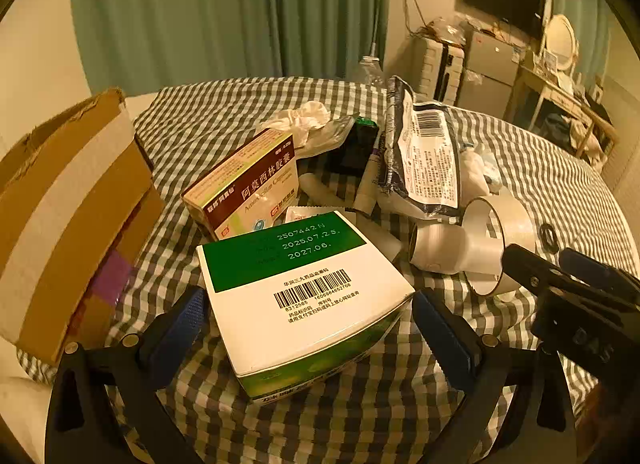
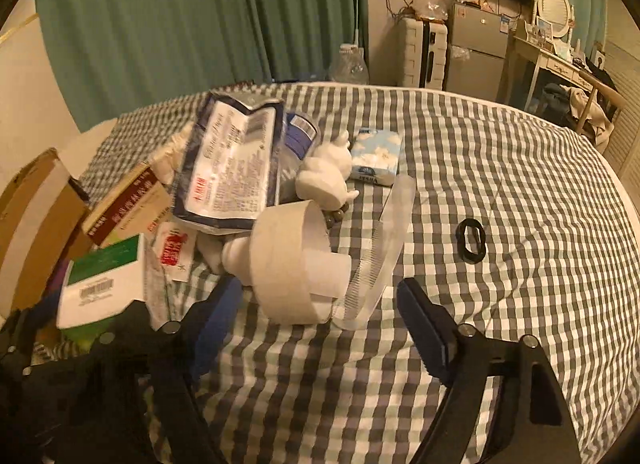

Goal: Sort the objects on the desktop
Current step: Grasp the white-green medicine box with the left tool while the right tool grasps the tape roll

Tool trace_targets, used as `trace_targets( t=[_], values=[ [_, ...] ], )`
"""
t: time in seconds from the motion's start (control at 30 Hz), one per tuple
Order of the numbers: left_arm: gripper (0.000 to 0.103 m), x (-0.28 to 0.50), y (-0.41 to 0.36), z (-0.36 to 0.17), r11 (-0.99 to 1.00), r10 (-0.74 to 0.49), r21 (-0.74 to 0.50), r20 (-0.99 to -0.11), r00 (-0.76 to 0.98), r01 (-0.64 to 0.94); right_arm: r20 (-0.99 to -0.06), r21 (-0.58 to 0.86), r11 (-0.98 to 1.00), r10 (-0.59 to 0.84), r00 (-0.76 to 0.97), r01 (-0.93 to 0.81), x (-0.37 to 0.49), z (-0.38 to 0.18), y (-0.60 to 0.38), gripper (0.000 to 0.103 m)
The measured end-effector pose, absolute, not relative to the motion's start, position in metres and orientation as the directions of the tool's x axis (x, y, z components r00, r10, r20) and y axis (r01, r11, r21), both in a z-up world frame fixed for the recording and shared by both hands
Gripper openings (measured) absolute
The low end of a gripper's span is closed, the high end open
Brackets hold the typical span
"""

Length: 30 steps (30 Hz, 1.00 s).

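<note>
A green and white medicine box (image 1: 304,300) lies between the fingers of my left gripper (image 1: 308,328), which is open around it with small gaps on both sides. The box also shows in the right wrist view (image 2: 104,284). A red and cream medicine box (image 1: 248,184) lies behind it. My right gripper (image 2: 316,312) is open, its fingers on either side of a roll of clear tape (image 2: 296,264) and a clear comb (image 2: 384,248). A white bottle (image 1: 448,250) pokes through the tape roll (image 1: 500,240).
A taped cardboard box (image 1: 68,216) stands at the left. A dark printed pouch (image 1: 424,160), a tissue pack (image 2: 376,160), a white figurine (image 2: 326,178) and a black ring (image 2: 471,241) lie on the checkered cloth (image 2: 500,168). Furniture stands beyond it.
</note>
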<state>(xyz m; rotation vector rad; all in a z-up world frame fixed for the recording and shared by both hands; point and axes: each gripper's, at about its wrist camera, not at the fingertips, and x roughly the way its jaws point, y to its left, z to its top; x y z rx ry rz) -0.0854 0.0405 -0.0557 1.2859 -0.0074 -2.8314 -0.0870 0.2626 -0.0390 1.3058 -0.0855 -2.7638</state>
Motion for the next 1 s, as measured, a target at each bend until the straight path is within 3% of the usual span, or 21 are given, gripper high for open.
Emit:
trace_targets(
  t=[0.27,0.47,0.63,0.8,1.0],
  values=[
    [0.103,-0.081,0.006,-0.05,-0.994,0.0,-0.066,-0.798,-0.603,0.088,-0.782,0.079,-0.995,-0.103,-0.614,0.067,-0.091,-0.043,0.262,0.077],
    [0.103,-0.08,0.027,-0.039,-0.994,0.058,-0.102,-0.781,-0.621,0.036,-0.785,0.055,-0.995,-0.097,-0.612,0.088,-0.093,-0.045,0.255,0.077],
    [0.103,-0.098,0.032,-0.048,-0.994,-0.036,-0.033,-0.787,-0.616,0.1,-0.805,0.024,-0.995,-0.076,-0.588,0.095,-0.102,-0.053,0.253,0.073],
    [0.103,-0.099,0.019,-0.052,-0.985,-0.114,0.016,-0.8,-0.589,0.169,-0.834,0.038,-0.995,-0.081,-0.546,0.09,-0.106,-0.065,0.258,0.054],
    [0.103,-0.091,0.003,-0.051,-0.98,-0.041,-0.079,-0.818,-0.574,0.183,-0.833,0.064,-0.992,-0.111,-0.542,0.105,-0.103,-0.065,0.26,0.032]
  ],
)
